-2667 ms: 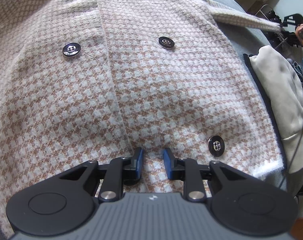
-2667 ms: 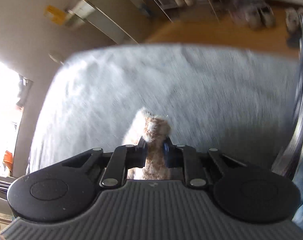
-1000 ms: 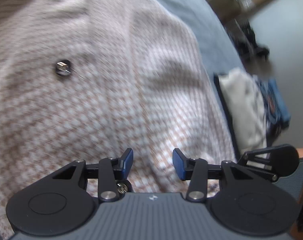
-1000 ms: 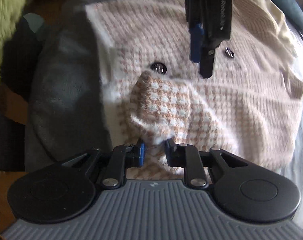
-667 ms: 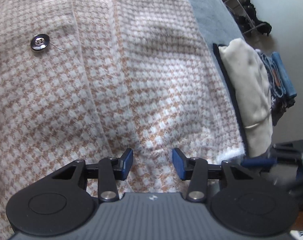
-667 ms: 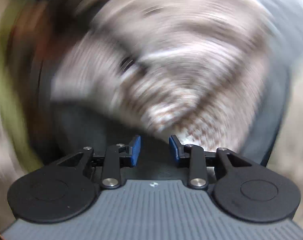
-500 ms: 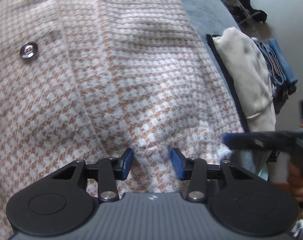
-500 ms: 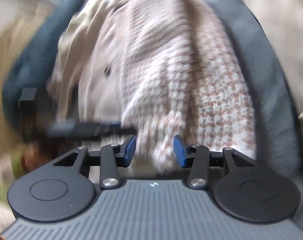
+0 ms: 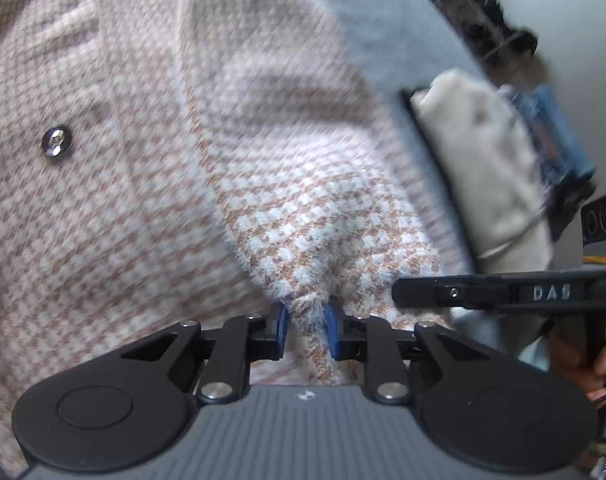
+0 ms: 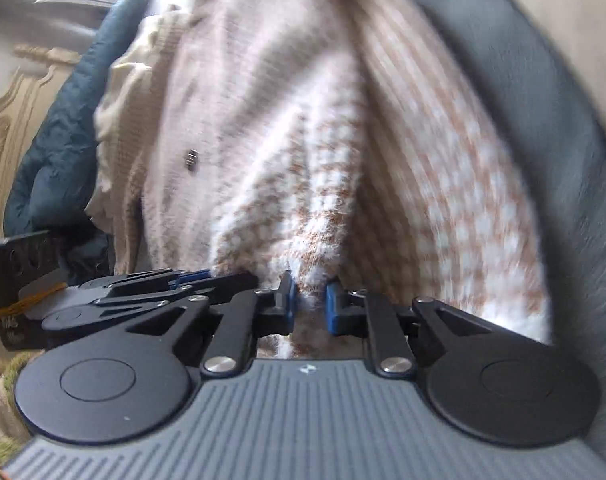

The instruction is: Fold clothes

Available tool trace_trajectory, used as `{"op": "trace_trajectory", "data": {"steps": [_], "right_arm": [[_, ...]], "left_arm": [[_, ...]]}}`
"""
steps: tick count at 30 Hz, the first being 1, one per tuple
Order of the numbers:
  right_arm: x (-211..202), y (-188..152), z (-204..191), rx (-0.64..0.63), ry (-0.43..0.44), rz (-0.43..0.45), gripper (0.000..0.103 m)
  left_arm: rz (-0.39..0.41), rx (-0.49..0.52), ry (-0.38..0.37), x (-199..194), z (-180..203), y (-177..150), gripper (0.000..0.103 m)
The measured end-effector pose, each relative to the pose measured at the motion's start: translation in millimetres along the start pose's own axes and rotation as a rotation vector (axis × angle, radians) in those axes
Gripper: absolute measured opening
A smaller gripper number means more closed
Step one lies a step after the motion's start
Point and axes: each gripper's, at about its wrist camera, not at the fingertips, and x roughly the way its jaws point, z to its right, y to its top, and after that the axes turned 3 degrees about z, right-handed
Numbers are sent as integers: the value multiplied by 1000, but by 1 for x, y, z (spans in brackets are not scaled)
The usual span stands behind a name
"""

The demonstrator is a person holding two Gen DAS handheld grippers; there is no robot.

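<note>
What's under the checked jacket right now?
A grey bedcover shows past the checked jacket at its far edge and side. What lies directly beneath is covered. Both grippers, left and right, pinch its near hem.

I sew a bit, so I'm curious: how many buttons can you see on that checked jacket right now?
1. A dark shiny button sits on the checked jacket, far left in the left camera; the right camera shows it too. Folded cloth may hide others.
</note>
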Motion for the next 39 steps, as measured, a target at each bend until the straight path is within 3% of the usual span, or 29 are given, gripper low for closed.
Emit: {"op": "trace_trajectory", "data": {"steps": [5,8,11,13,16,21,25,27,29,34,36,39], "right_arm": [[-39,23,-25,-212,-79,55,13],[-30,29,-16,-284,-135,34,13],[-11,23,5,-271,-172,-28,12],[8,21,2,-284,-208,-67,12],[3,20,-11,-366,-208,-52,12],[20,15,13,-384,-258,-109,12],[22,17,17,-371,-253,-130,13],[17,20,13,-365,-268,-145,26],[1,23,5,-374,-286,-131,28],[-45,42,-26,-470,-225,88,28],[-38,47,-37,-519,-191,163,28],[-8,44,-40,-571,-176,200,26]], "left_arm": [[27,-7,-36,-7,12,13,20],[-18,-4,-28,19,13,5,19],[-78,8,1,43,11,-7,19],[-74,7,0,41,12,-7,19],[-72,40,-6,40,12,-6,19],[-124,45,-11,57,9,-9,21],[-150,48,-15,51,6,-8,28],[-163,28,-13,43,0,-6,33],[-153,23,9,26,-7,-1,37],[3,21,58,-8,-19,44,38],[90,17,63,-2,-22,79,38],[220,40,113,35,-10,137,37]]}}
